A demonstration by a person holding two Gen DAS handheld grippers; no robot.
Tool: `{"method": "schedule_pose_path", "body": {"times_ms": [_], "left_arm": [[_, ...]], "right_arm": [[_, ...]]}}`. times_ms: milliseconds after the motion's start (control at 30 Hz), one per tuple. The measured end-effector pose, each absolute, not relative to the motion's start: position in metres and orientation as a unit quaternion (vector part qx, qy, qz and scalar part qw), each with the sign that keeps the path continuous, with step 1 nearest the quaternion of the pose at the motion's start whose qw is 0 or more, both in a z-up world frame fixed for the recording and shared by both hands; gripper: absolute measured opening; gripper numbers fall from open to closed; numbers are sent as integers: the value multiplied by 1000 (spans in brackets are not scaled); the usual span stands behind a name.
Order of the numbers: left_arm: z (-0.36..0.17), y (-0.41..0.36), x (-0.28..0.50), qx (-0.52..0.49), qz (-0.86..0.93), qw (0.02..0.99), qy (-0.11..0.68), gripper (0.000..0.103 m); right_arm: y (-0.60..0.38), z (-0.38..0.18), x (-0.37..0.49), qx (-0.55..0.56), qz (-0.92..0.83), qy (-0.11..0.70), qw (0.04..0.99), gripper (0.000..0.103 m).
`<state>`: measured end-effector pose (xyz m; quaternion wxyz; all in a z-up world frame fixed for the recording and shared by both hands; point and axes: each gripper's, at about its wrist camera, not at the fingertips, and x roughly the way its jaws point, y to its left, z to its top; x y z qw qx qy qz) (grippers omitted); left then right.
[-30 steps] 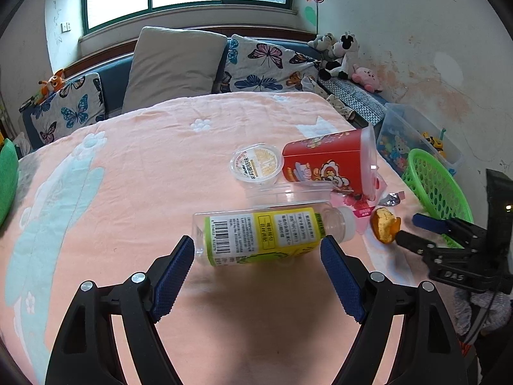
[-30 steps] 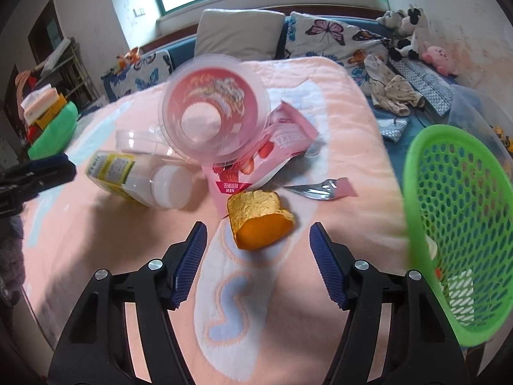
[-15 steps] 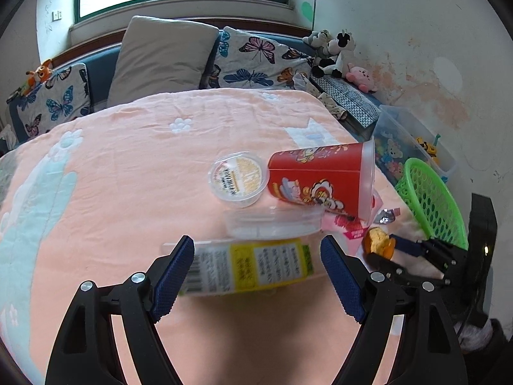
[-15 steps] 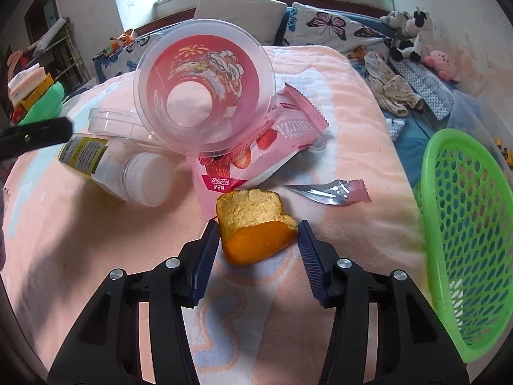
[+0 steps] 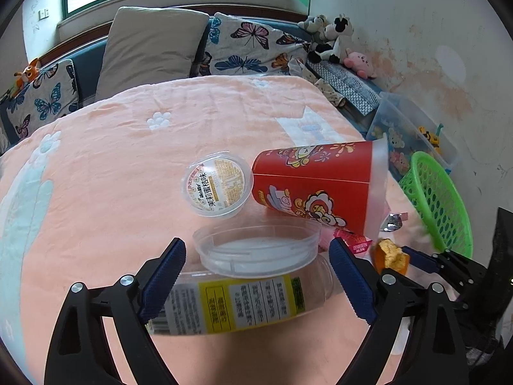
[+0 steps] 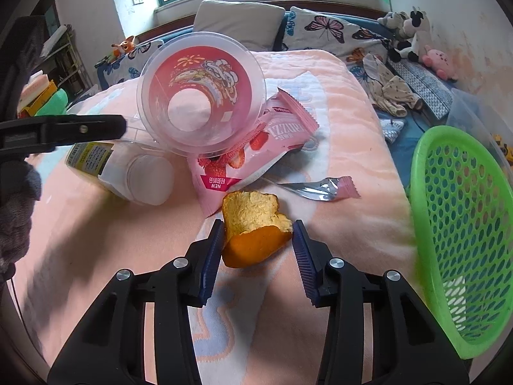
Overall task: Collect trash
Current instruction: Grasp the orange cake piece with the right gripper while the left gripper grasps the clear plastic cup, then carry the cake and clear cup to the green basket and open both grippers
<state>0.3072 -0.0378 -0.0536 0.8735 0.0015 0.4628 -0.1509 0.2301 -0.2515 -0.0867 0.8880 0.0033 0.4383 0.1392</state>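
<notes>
A clear plastic bottle with a yellow label (image 5: 237, 304) lies on its side between the fingers of my open left gripper (image 5: 256, 284); the pads do not touch it. A clear lid (image 5: 256, 252) rests on it. My right gripper (image 6: 256, 253) is shut on a piece of orange peel (image 6: 253, 227), which also shows in the left wrist view (image 5: 389, 255). Behind lie a red cup on its side (image 5: 315, 184), a small jelly cup (image 5: 216, 183), a pink wrapper (image 6: 256, 147) and a foil scrap (image 6: 320, 187). The green basket (image 6: 461, 224) stands to the right.
Everything lies on a pink blanket over the bed (image 5: 112, 160). Pillows (image 5: 154, 45) and plush toys (image 5: 333, 38) line the far side. A clear storage box (image 5: 407, 134) sits beyond the basket by the wall.
My left gripper moved forward so the bottle now lies between its fingers. My right gripper advanced and closed from open onto the orange peel.
</notes>
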Motion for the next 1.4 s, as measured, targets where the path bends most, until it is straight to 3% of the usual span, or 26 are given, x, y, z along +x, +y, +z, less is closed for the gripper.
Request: {"method": "schedule_pose_path", "body": {"times_ms": [700, 1400], "left_arm": [[-61, -43, 310, -1, -158, 876, 455, 85], [7, -35, 232, -7, -175, 909, 377, 84]], "right_arm": [[-259, -77, 214, 21, 141, 427, 893, 44], [-279, -45, 176, 36, 137, 395, 908, 44]]}}
